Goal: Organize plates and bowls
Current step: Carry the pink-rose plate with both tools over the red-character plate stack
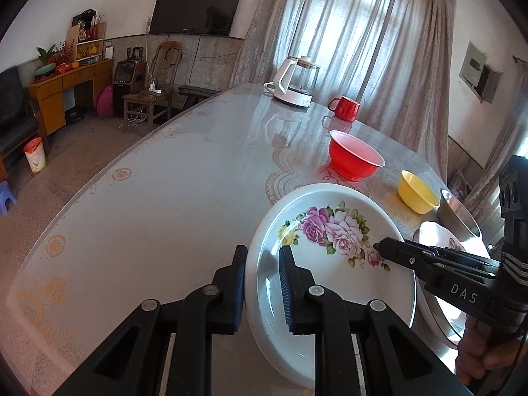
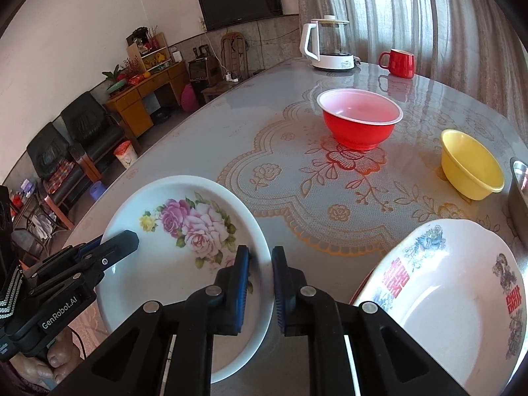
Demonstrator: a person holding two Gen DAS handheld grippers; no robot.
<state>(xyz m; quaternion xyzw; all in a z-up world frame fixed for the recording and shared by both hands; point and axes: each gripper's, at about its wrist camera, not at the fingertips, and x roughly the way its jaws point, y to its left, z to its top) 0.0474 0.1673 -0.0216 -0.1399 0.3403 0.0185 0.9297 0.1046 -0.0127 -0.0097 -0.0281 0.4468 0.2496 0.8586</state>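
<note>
Rose plate between two tools

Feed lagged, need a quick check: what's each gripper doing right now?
Left gripper: closed on the left rim of the rose plate.
Right gripper: closed on the same plate's right rim.

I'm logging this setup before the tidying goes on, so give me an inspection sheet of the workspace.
Surface: glossy table with a lace-pattern cover.
Job's things: rose plate held at both sides; second plate with red characters beside it; red bowl, yellow bowl and a metal bowl stand apart.
Clutter: kettle and red mug at the far edge.
Grippers: left gripper shut on the rose plate's rim; right gripper shut on the opposite rim.
Cables: nothing seen on the table; cords hang by the wall below the television.
Surroundings: curtains, wooden desk, black chairs.
</note>
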